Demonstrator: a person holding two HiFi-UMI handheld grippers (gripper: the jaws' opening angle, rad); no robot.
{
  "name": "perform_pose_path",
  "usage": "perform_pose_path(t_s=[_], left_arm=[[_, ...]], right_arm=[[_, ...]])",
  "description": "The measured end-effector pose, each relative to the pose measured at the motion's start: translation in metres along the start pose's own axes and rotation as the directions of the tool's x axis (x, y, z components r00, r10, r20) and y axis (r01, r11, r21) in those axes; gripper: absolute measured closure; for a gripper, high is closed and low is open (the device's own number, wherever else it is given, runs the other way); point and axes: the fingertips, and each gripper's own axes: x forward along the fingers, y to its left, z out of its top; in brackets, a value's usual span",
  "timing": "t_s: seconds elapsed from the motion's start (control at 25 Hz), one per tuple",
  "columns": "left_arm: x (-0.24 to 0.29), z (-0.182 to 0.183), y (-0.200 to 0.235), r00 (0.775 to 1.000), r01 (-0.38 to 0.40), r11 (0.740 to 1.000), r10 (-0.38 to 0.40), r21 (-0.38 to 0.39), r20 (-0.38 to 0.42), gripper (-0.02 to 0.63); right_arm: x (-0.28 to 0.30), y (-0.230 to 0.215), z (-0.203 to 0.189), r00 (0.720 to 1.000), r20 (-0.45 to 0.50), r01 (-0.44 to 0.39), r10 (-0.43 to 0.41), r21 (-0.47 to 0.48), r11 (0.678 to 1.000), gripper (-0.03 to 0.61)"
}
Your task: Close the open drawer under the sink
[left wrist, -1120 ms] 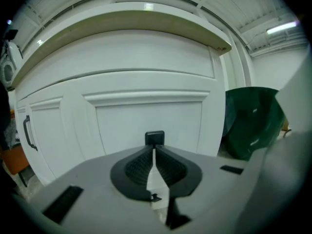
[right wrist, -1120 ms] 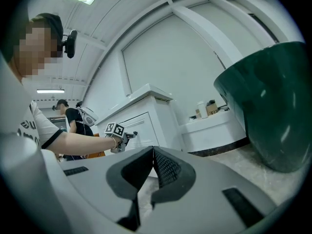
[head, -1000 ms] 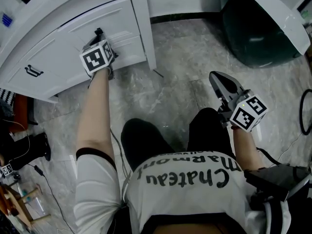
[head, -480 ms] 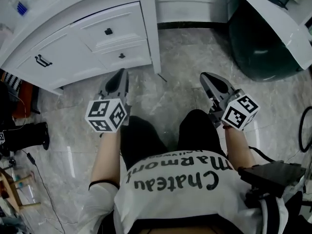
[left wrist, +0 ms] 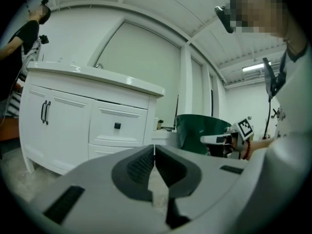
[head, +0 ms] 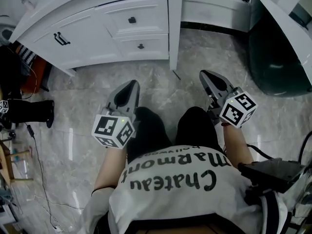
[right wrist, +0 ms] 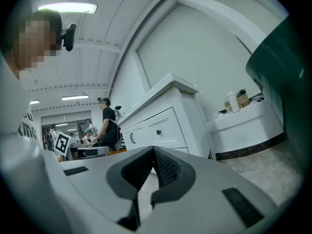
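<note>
Our left tool (head: 130, 86) and right tool (head: 205, 76) were shut, empty. The left sat nearer the lower drawer (head: 141, 46) of the vanity (head: 78, 45), seemingly flush.

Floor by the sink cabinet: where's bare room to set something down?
Bare floor between the cabinet and the knees, and rightward toward the green tub. Crowded at left: dark gear and a trailing cable.
</note>
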Motion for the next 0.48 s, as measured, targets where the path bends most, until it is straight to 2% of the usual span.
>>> perform_pose_path(t_s=[0.16, 0.48], left_arm=[[-0.0077, -0.0044, 0.0065, 1.000, -0.030, 0.999, 0.030, -0.020, 0.001, 0.606], [-0.0102, -0.0032, 0.0090, 1.000, -0.024, 1.000, 0.024, -0.019, -0.007, 0.606]], right_arm=[[0.0060, 0.0043, -0.0053, 1.000, -0.014, -0.012, 0.012, -0.015, 1.000, 0.568], [0.0073, -0.0028, -0.0085, 1.000, -0.006, 0.003, -0.003, 0.011, 1.000, 0.568]])
